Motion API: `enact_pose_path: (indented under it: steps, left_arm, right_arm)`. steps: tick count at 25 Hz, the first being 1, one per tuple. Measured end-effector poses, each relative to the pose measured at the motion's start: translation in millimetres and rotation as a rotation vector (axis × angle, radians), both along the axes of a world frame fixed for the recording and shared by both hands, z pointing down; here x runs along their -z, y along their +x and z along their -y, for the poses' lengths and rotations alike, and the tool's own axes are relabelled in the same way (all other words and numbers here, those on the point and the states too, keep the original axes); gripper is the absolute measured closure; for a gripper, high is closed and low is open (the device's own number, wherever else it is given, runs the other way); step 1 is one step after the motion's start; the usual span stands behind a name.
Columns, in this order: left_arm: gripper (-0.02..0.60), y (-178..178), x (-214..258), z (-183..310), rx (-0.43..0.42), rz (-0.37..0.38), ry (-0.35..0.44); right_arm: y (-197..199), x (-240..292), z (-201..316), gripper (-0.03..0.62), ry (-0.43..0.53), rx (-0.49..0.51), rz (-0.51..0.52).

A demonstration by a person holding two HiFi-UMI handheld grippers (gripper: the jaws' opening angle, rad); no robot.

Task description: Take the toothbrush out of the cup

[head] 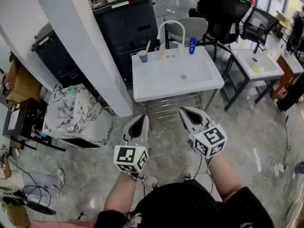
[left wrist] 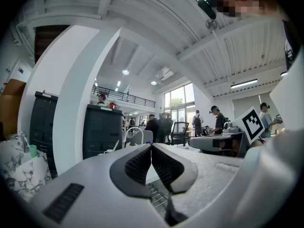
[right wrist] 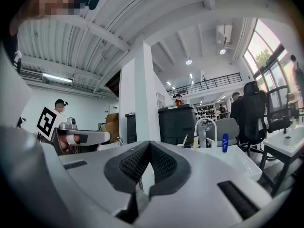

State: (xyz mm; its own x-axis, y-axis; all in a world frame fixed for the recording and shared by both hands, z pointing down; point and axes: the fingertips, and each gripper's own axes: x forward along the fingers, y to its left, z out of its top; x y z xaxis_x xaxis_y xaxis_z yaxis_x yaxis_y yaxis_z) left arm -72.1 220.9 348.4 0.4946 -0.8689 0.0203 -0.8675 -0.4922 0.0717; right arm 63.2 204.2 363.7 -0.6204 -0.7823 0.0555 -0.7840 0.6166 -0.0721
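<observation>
A toothbrush (head: 147, 45) leans out of a small blue-and-white cup (head: 143, 56) on the back left corner of the white sink table (head: 156, 87). Both grippers hang in front of the table's near edge, well short of the cup. My left gripper (head: 144, 118) is shut with nothing in it, and so is my right gripper (head: 183, 110). In the left gripper view, the shut left gripper (left wrist: 151, 147) points level at the table, with the toothbrush (left wrist: 116, 146) far off to its left. From the right gripper (right wrist: 149, 144), the toothbrush (right wrist: 185, 140) and cup (right wrist: 180, 146) lie far ahead to the right.
An arched faucet (head: 171, 28), a second cup (head: 162, 51) and a blue bottle (head: 192, 45) stand along the sink's back edge. A white pillar (head: 90, 51) and black cabinets (head: 128, 25) are at the left. A seated person (head: 221, 6) and another white table (head: 256, 63) are at the right.
</observation>
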Motion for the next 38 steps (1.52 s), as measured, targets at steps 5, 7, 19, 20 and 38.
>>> enact_pose_path:
  steps: [5,7,19,20,38]
  left_arm:
    - [0.577,0,-2,0,0.000,0.002,-0.001]
    - [0.577,1,-3,0,0.001,0.003,-0.001]
    - [0.568,32,-3,13,0.010,0.015,0.013]
    - [0.526,38,-2,15,0.015,0.013,0.015]
    - [0.310,128,0,56,0.124,0.006,0.041]
  right_arm:
    - [1,0,0,0.597,0.004,-0.001,0.004]
    - [1,0,0,0.597,0.006,0.008,0.011]
    - [34,-2,11,0.566,0.031,0.022,0.052]
    - [40,-2,13,0.538,0.035,0.028,0.056]
    - [144,10,62,0.329,0.071,0.079,0.059]
